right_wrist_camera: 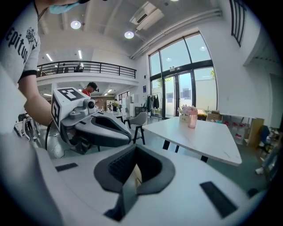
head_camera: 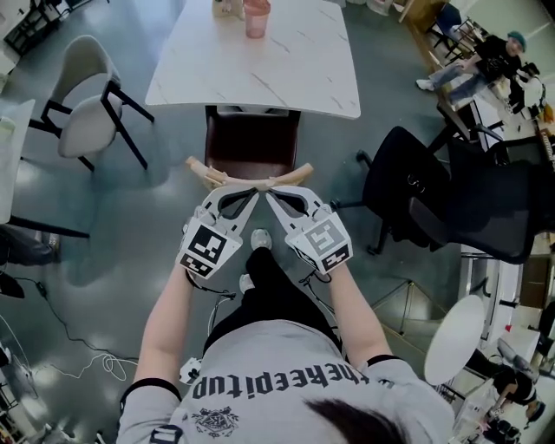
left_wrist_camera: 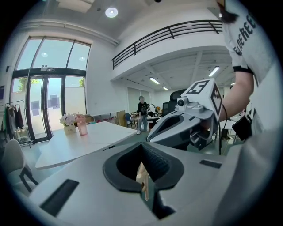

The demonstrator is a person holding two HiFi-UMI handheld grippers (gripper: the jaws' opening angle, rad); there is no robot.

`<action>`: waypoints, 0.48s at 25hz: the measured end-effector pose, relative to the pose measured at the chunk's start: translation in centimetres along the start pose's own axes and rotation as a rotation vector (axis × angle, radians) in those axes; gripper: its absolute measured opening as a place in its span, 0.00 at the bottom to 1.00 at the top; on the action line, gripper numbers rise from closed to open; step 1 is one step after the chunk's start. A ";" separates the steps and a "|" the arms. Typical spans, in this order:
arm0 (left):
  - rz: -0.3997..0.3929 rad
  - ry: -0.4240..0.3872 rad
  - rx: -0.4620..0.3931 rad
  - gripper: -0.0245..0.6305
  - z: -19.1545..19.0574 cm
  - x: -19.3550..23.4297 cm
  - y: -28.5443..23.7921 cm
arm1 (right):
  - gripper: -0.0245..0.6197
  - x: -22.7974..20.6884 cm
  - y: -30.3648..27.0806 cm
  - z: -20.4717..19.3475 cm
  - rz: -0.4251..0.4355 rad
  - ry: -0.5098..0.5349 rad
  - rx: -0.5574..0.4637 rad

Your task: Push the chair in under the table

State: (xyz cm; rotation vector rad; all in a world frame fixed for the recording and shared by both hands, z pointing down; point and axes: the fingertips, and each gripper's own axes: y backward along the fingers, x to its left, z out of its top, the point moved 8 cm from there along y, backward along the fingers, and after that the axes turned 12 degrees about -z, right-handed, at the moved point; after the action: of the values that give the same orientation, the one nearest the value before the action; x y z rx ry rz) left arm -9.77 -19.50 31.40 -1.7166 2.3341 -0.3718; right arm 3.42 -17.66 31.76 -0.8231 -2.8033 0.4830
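Left gripper (head_camera: 256,189) and right gripper (head_camera: 268,189) are held side by side in front of my body, angled inward so that their tips nearly meet. Both sets of jaws are fully closed and hold nothing. A pale sliver of wood shows through the gap behind each set of tips, and I read it as the back rail (head_camera: 293,176) lying underneath, not as anything clamped. The closed tips sit at the middle of that rail. No view confirms whether they press on it or stop just short. Beyond the rail, the chair (head_camera: 251,143) stands square to the worktop (head_camera: 286,69). Its front edge is at or just under the near edge of the worktop, while most of the dark seat is exposed and the rail stands well clear. My judgement is that approach and alignment are complete and the push itself is hardly started. What remains is to drive the rail forward until the seat is hidden beneath the worktop. A pink cup (head_camera: 257,17) stands at the far end, away from the path.
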 end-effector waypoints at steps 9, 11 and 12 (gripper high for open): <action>0.028 -0.023 -0.136 0.06 4.0 -2.8 2.2 | 0.05 1.3 3.9 3.8 -0.016 -0.016 -0.123; 0.036 -0.027 -0.161 0.06 4.7 -3.3 2.7 | 0.05 1.5 4.7 4.3 -0.018 -0.019 -0.141; 0.040 -0.027 -0.173 0.06 5.0 -3.6 2.9 | 0.05 1.6 5.0 4.6 -0.019 -0.023 -0.151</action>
State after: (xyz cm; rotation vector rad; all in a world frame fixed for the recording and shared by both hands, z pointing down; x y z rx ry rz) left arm -9.73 -15.57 25.78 -1.7335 2.4402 -0.1419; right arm 3.39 -13.94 25.82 -0.8239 -2.8936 0.2825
